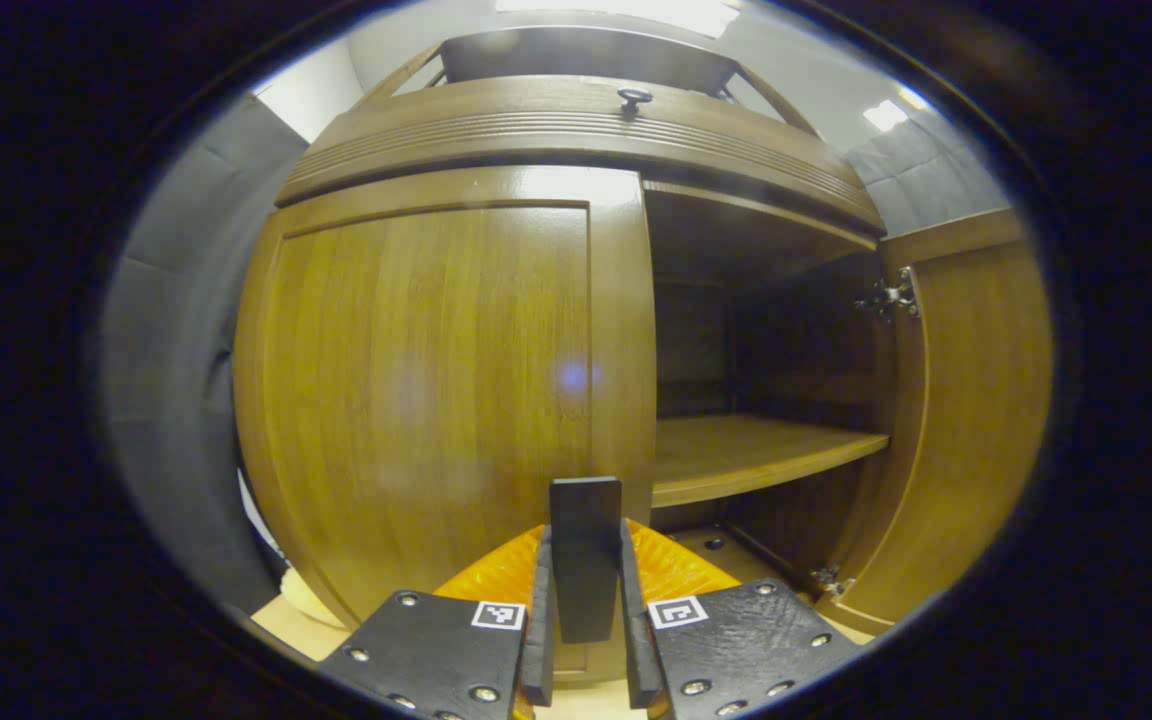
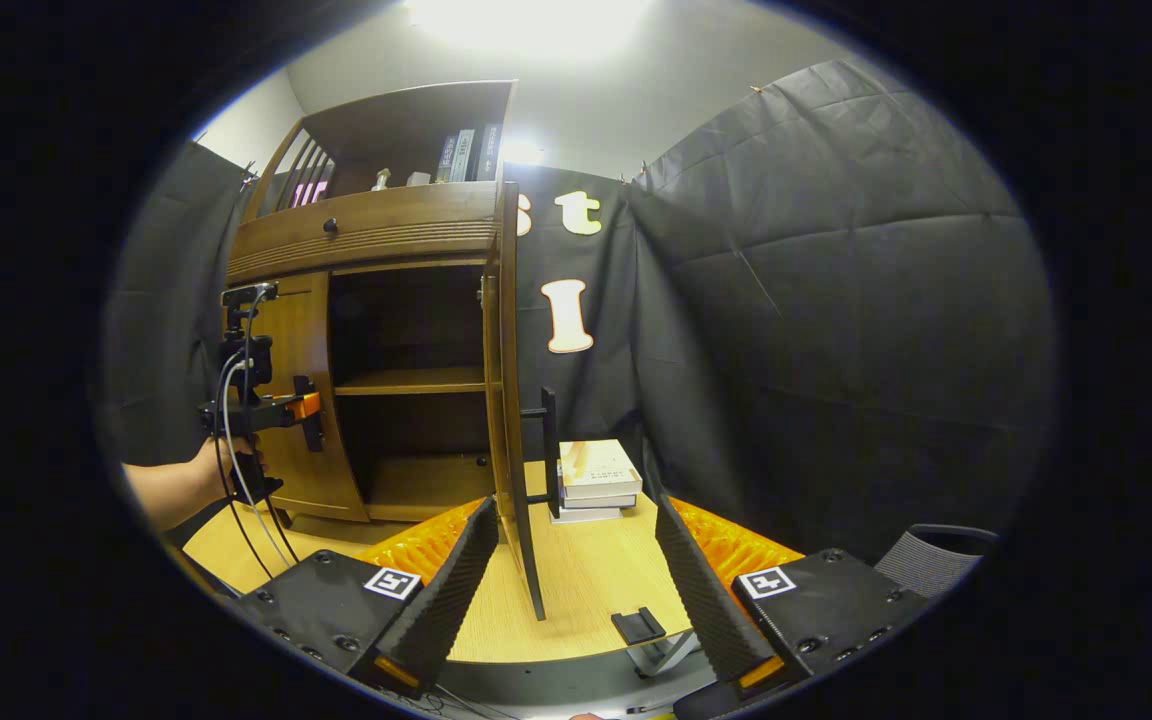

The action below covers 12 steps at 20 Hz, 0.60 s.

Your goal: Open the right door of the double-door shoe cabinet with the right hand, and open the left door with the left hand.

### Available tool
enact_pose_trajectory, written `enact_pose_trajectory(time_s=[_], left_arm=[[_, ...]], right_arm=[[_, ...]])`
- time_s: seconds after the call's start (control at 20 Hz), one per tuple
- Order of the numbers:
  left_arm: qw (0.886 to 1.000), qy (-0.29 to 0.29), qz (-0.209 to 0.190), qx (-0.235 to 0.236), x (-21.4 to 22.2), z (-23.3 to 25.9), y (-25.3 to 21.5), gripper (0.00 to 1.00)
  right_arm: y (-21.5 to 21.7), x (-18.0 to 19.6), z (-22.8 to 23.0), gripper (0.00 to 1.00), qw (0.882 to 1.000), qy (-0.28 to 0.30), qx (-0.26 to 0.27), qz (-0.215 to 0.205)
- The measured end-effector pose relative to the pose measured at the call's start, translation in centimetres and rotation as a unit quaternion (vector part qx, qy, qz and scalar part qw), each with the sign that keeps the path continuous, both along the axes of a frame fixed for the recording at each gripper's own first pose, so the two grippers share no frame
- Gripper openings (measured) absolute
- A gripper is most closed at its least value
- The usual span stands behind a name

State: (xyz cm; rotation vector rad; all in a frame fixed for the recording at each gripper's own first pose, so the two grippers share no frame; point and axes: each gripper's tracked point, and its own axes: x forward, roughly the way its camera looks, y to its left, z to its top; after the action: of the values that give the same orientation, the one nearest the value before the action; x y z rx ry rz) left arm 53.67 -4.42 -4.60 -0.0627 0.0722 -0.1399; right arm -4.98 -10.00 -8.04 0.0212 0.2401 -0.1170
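Observation:
The wooden shoe cabinet (image 1: pixel 576 130) fills the left gripper view. Its left door (image 1: pixel 416 390) is flat against the front, and the door's dark upright handle (image 1: pixel 586 540) sits between the fingers of my left gripper (image 1: pixel 586 610), which is shut on it. The right door (image 1: pixel 976 420) stands swung out, showing the inner shelf (image 1: pixel 756 455). In the right gripper view the right door (image 2: pixel 511 400) is edge-on with its handle (image 2: pixel 548 450) facing right. My right gripper (image 2: pixel 576 590) is open, its fingers either side of the door's lower edge without touching it. A hand holds the left gripper (image 2: pixel 261 410) at the left door.
A stack of books (image 2: pixel 596 480) lies on the wooden table (image 2: pixel 586 580) right of the open door. A small black stand (image 2: pixel 641 625) sits near the table's front edge. More books (image 2: pixel 461 155) stand on top of the cabinet. A mesh chair back (image 2: pixel 936 560) is at the lower right.

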Motion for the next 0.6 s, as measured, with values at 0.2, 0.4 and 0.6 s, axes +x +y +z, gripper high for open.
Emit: enact_pose_trajectory(time_s=[0.2, 0.4, 0.6], left_arm=[[1.000, 0.007, 0.007, 0.005, 0.1, -0.4, -0.2, 0.27], [1.000, 0.015, -0.002, -0.007, -0.7, -0.3, -0.2, 0.21], [1.000, 0.012, -0.012, -0.008, -2.8, -0.1, 0.2, 0.17]], right_arm=[[0.0, 0.1, -0.1, 1.00, 1.000, -0.001, -0.001, 0.006], [-0.2, 0.2, -0.4, 0.99, 1.000, -0.001, 0.005, 0.013], [0.4, 0.9, -0.2, 1.00, 1.000, -0.006, 0.014, 0.028]])
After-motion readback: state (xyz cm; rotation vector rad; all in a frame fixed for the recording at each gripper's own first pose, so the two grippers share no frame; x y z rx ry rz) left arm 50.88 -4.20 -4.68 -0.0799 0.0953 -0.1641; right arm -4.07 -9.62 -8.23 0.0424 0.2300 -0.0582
